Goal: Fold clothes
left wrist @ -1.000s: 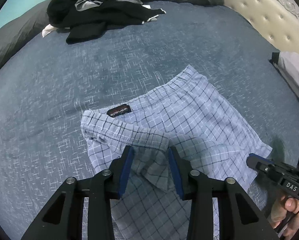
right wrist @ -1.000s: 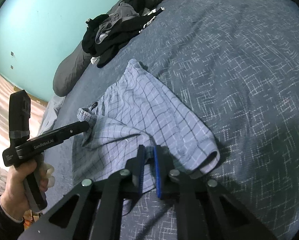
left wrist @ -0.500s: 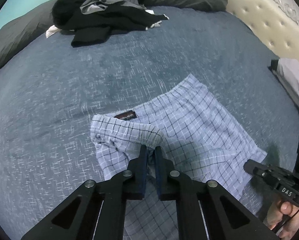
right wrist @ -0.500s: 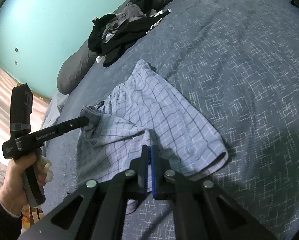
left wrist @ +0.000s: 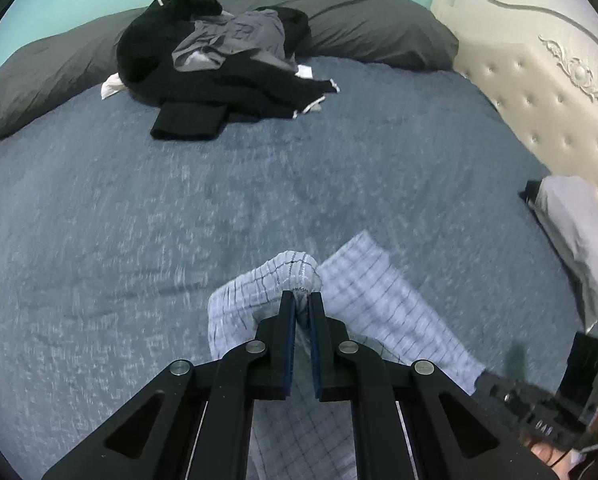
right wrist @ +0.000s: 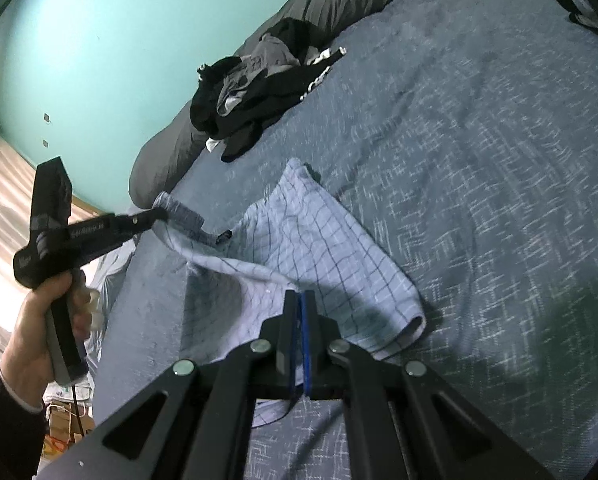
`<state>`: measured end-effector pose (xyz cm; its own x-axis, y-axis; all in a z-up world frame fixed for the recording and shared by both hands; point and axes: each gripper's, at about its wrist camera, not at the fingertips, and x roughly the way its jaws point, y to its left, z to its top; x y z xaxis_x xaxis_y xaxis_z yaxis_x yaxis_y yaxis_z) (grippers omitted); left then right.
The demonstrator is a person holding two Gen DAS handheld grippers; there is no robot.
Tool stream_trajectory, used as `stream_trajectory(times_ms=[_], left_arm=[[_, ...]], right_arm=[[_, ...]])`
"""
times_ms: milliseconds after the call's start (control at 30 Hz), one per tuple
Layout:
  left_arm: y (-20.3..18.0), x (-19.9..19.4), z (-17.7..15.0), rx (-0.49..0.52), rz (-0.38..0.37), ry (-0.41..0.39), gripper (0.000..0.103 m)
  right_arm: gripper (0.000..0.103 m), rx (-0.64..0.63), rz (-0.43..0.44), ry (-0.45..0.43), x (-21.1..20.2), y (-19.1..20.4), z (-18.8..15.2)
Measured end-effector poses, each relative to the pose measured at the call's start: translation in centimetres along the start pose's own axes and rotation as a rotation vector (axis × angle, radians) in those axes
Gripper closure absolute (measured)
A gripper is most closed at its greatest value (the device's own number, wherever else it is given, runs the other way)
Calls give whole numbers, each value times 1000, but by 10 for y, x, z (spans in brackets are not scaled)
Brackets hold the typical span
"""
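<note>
1. Left tongs (left wrist: 302,300) clenched on waistband of one checked shorts (right wrist: 319,248); right tongs (right wrist: 299,300) clenched on its hem.
2. Shorts partly lifted off bed (right wrist: 499,160).
3. Tong lettering blurred, unreadable.
4. One dark clothes pile (left wrist: 219,60) beyond, against two grey pillows (left wrist: 379,28).

One pair of checked shorts (right wrist: 319,240), one heap of dark clothes (left wrist: 223,76), two grey pillows (left wrist: 371,28), two claws (left wrist: 302,304).
</note>
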<state>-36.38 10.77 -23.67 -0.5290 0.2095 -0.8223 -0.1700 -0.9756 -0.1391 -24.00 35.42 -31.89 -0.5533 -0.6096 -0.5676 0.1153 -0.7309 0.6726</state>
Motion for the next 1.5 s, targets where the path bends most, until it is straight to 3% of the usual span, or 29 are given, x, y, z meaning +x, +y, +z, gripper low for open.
stream_trajectory(times_ms=[433, 833, 1167, 1367, 1500], left_arm=[[-40, 63, 53, 10, -23, 63, 97], [-55, 112, 51, -5, -37, 114, 97], [-45, 101, 52, 17, -60, 104, 96], [-44, 115, 54, -7, -62, 115, 84], [-46, 131, 52, 17, -27, 144, 84]], right_arm=[[101, 89, 10, -12, -14, -35, 8], [101, 126, -23, 26, -5, -61, 5], [101, 143, -27, 37, 0, -65, 2], [101, 148, -23, 38, 1, -66, 3], [101, 152, -22, 41, 2, -68, 3]])
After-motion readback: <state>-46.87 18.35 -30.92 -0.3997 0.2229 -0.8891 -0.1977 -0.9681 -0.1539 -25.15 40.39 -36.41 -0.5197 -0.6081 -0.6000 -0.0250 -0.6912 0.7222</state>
